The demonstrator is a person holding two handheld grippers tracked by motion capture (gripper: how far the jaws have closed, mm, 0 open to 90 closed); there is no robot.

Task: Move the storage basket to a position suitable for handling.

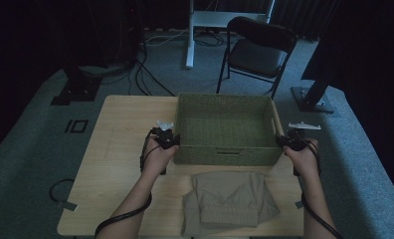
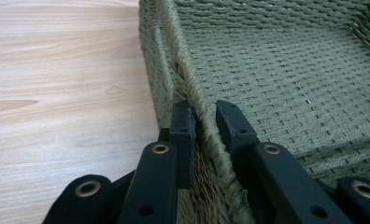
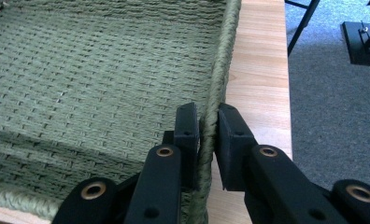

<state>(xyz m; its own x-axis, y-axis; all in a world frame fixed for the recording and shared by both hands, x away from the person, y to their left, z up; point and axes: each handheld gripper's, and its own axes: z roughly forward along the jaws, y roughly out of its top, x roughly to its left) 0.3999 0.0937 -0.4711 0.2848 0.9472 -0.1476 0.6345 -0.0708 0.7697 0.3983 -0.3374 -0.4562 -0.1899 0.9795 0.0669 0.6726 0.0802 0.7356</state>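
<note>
rectangular woven green basket (image 1: pixel 226 130), left tool (image 2: pixel 205 122) and right tool (image 3: pixel 208 126) each clamped on its braided rim

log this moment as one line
left tongs shut on basket left rim | right tongs shut on right rim | folded garment in front

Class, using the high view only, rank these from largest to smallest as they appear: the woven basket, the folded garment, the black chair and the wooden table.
1. Wooden table
2. Woven basket
3. Folded garment, a little smaller than the basket.
4. Black chair; it stands farther from the camera, so its true size against the garment is unsure.
</note>
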